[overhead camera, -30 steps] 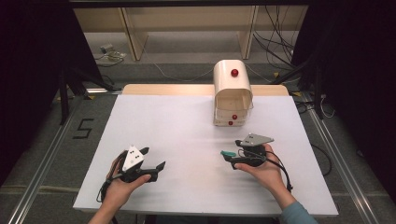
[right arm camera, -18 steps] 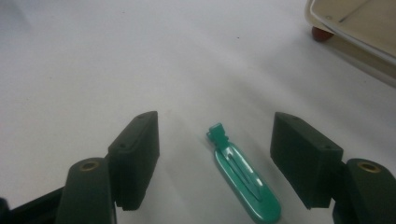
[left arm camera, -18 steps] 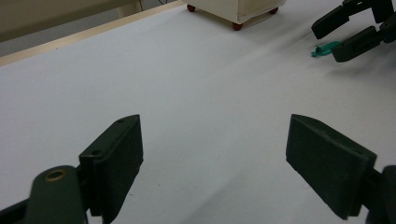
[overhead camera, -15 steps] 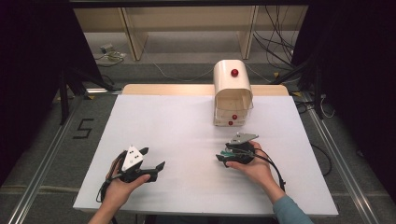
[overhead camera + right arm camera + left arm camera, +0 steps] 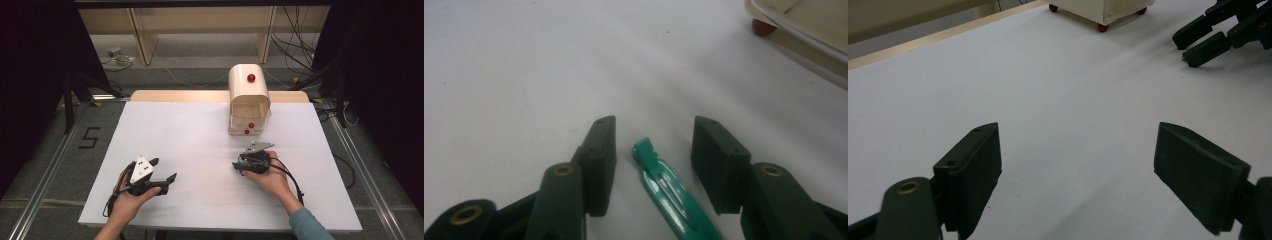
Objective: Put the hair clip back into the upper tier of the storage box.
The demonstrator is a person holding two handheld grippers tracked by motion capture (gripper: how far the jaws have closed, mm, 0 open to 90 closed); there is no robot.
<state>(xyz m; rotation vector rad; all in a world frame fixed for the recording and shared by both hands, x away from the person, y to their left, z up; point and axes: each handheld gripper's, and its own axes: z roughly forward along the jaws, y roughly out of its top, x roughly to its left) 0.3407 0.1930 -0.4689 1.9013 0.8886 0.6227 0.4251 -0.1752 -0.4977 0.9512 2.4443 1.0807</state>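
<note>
The right tongs point(image 5: 654, 150) have just been closing around a green clip point(image 5: 671, 195) lying on the table point(image 5: 200, 140) toward its near right, pads not touching. The left tongs point(image 5: 1078, 175) gape wide near the front-left edge.

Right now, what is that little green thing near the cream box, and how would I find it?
Start at the cream plastic box with red knobs at the far side of the white table. Just in front of it, the right claw straddles a slim, glossy green plastic hair clip lying flat, untouched between the jaws. It is the only green object there.
</note>
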